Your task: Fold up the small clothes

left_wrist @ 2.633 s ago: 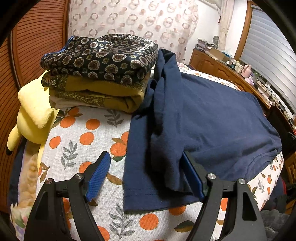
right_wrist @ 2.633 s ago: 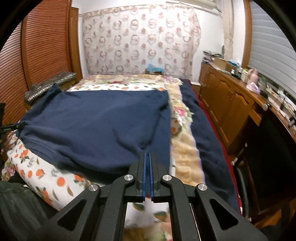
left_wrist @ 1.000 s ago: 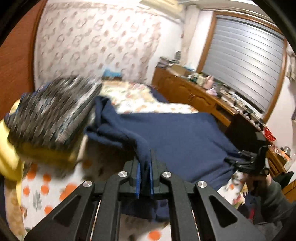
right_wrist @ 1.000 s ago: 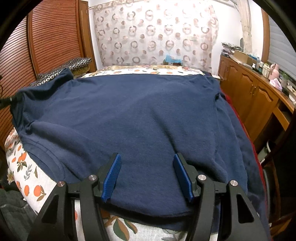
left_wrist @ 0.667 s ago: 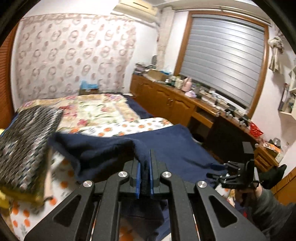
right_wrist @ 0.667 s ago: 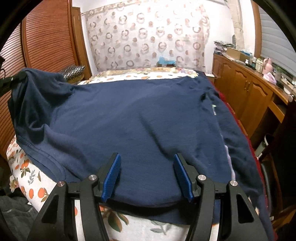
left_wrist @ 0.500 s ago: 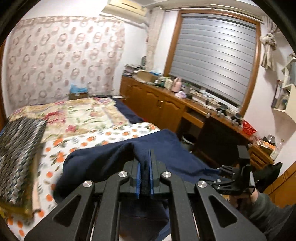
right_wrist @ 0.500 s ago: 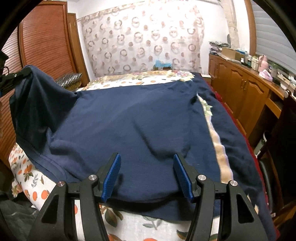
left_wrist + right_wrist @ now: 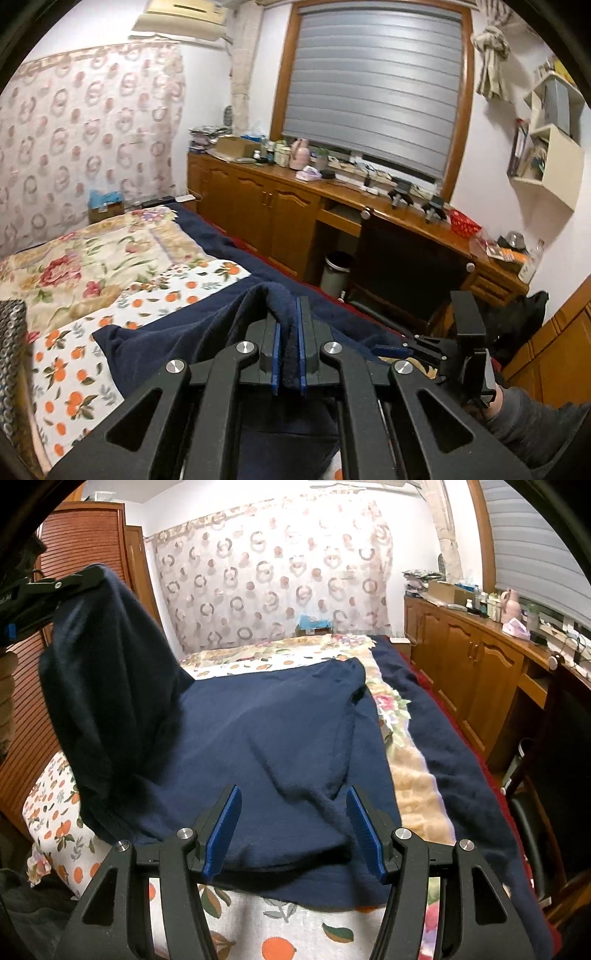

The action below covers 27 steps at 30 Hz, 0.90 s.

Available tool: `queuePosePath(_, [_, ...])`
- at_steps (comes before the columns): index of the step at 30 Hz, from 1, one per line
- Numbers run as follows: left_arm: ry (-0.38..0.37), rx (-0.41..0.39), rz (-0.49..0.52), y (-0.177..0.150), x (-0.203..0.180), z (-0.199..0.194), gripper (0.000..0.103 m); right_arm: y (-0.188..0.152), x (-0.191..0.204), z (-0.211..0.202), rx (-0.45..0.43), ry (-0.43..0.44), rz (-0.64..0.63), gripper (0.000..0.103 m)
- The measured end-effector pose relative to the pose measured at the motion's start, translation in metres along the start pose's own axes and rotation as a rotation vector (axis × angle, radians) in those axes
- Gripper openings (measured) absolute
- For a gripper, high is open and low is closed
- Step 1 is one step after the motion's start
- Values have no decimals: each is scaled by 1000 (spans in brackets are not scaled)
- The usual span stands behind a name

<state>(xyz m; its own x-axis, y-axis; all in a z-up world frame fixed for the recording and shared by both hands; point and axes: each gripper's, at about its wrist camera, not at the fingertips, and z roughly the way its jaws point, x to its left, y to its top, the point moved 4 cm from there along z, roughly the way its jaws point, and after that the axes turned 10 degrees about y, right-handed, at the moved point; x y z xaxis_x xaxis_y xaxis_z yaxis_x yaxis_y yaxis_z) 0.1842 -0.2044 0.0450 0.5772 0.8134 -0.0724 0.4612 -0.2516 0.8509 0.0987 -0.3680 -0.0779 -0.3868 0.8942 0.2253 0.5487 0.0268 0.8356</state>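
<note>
Carry the pinched edge across in one smooth arc and keep it taut so the fold lands straight. Your left gripper (image 9: 288,354) is clamped on the navy shirt (image 9: 266,738), lifting its side off the orange-print sheet (image 9: 280,934). Your right gripper (image 9: 293,830) stands apart, empty, over the shirt's near hem.

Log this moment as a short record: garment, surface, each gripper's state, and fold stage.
garment: navy shirt, one side lifted, the rest flat
surface: bed sheet with orange print
left gripper: shut on a fold of the shirt, holding it up above the bed
right gripper: open, low over the near hem, gripping nothing
fold stage: lifted side not yet laid across the flat part
</note>
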Motion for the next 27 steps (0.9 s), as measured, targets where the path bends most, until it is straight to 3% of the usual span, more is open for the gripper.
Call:
queuePosePath(4, [9,59,33,-8,-12,20,8,-3,1,-5,-12,-6,7,61])
queuePosePath(7, [34,119,73,-22,-16,32,18,-4,1,-5,-14,-14,12,61])
queuePosePath(9, [35,117,68,-29,-12,30,44,-4,0,-6,-14,-19,15,61])
queuePosePath(10, [38,112,63,-30,-10,28,48,-3,0,-6,-14,-22,18,61])
queuePosePath(12, [44,116,52,-34,-4,25,69,-3,1,-5,-17,-30,22,61])
queuePosePath(14, [61,109,41,-37,5,20,79,0,2,-5,-19,-35,24,61])
queuePosePath(27, [236,103,-80,-87,79,-23,79,28,33,12,-15,4,-76,61])
